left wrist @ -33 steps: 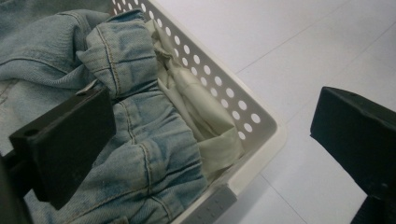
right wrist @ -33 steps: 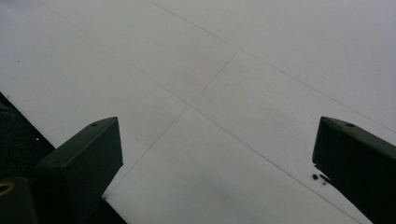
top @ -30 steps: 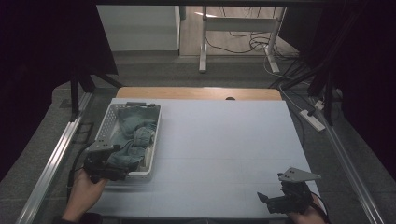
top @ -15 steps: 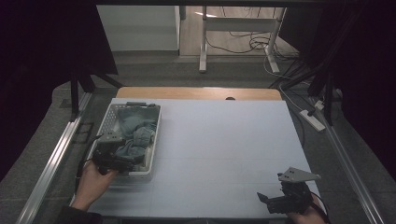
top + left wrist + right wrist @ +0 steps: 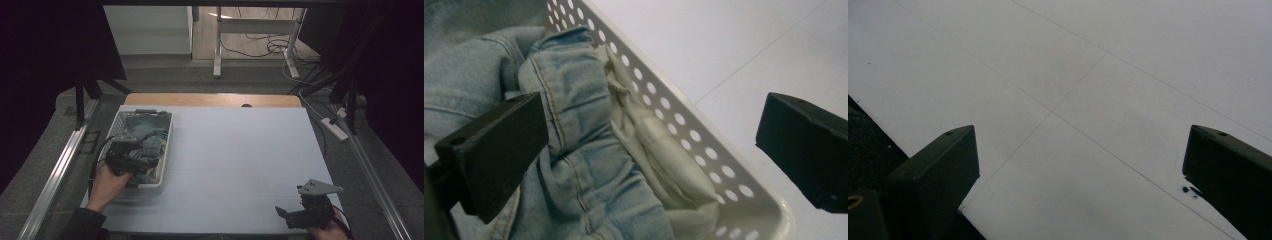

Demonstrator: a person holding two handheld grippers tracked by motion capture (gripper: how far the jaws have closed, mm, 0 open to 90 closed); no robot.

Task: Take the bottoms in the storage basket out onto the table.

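The left gripper (image 5: 651,145) is held wide apart over the denim garment (image 5: 579,165), bunched in the white basket (image 5: 704,150) at the table's left. Soft, floppy cloth is expected; the thick gathered waistband is judged the best hold.

The right gripper (image 5: 1078,175) is held open too, over bare table (image 5: 1098,75).

We hold our left gripper (image 5: 131,159) over the near end of the basket (image 5: 165,145), jaws spread wide, one inside it and one out past its right wall. Our left hand (image 5: 107,182) grips it from behind. Our right gripper (image 5: 295,215) sits well right of the basket, jaws wide apart.
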